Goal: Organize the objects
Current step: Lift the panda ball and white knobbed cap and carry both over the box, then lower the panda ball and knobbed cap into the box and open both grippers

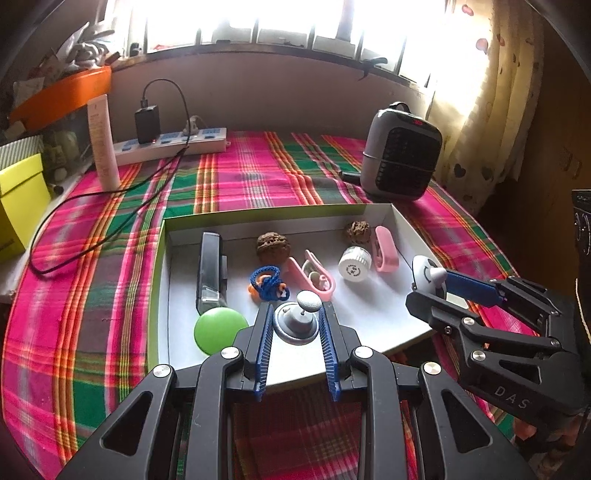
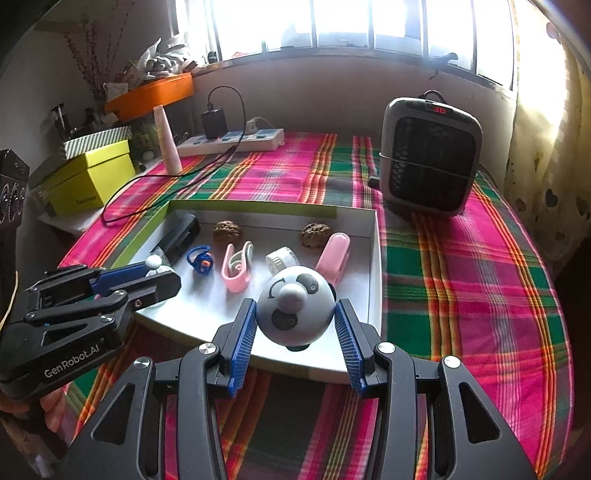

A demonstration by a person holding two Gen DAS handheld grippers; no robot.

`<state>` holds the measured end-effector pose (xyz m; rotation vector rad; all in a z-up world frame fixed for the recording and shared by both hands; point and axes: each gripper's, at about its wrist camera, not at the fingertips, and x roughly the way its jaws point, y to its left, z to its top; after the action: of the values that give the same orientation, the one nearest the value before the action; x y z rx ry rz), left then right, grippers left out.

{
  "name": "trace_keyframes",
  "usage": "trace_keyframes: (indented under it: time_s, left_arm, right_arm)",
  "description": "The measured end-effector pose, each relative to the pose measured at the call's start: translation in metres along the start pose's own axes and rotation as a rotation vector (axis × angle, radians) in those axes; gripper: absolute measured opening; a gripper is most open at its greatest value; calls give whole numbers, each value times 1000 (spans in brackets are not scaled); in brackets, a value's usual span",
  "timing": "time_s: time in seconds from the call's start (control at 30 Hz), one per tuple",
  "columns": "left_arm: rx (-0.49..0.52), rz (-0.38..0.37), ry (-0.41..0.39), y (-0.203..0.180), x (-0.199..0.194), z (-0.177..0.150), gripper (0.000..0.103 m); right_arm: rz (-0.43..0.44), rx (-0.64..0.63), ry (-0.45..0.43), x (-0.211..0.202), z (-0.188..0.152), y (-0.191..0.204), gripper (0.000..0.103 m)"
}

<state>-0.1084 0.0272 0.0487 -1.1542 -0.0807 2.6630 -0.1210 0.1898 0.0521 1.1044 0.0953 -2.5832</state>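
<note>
My right gripper (image 2: 295, 325) clamps the panda-faced ball (image 2: 295, 306) above the white tray's (image 2: 375, 266) near edge, my left gripper (image 1: 297, 325) grips a small grey knob toy (image 1: 300, 321) over the tray, pink clips (image 1: 314, 278) lying beyond on the plaid-covered bench (image 1: 258, 173).

"GenRobot.AI" on left gripper (image 2: 168, 286) ("DAS" on right gripper (image 1: 428, 291))

Background, left wrist view. Barred window (image 1: 280, 22) spans the top of the frame, strongly backlit; a dark sill runs beneath it above a plain wall (image 1: 277, 88). Heart-patterned curtain (image 1: 491, 110) hangs at upper right. A plaid tablecloth (image 1: 258, 173) in pink, green and orange covers the table. Cluttered shelving (image 1: 44, 110) occupies upper left.
</note>
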Motion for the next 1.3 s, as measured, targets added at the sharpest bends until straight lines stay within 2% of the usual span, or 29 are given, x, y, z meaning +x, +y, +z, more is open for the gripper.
trace_keyframes:
  time_s: [0.8,1.3]
  left_arm:
    - [-3,1,33,3,25,7,23]
    - [8,-5,56,2,32,9,23]
  right_arm:
    - [-13,4,50,28,8,-9,45]
    - [5,-18,65,30,6,-4,45]
